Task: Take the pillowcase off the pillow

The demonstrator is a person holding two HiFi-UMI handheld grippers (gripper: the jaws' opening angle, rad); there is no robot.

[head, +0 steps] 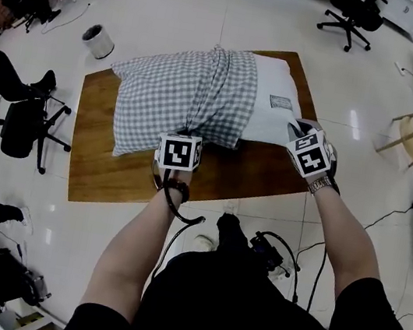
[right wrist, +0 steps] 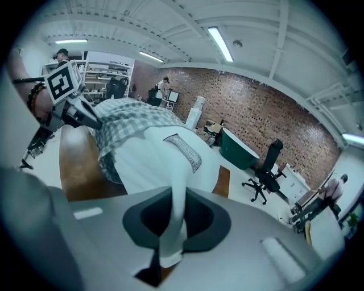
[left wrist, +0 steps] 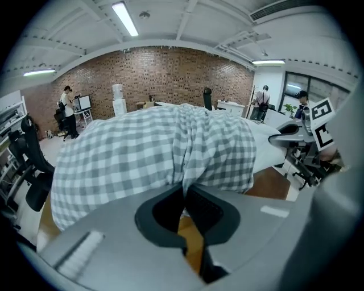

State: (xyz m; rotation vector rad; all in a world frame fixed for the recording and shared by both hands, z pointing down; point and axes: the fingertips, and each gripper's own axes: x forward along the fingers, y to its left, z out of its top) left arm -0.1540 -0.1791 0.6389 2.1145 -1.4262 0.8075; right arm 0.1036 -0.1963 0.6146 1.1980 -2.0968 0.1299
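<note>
A white pillow lies on a brown wooden table, its left part inside a grey-and-white checked pillowcase bunched near the middle. My left gripper is at the near edge of the case. In the left gripper view the left gripper is shut on a fold of the checked pillowcase. My right gripper is at the pillow's bare near right corner. In the right gripper view the right gripper is shut on a pinch of the white pillow.
Black office chairs stand left of the table, and another chair at the back. A white bin sits on the floor behind the table's left corner. A wooden chair stands at the right. Cables lie by my feet.
</note>
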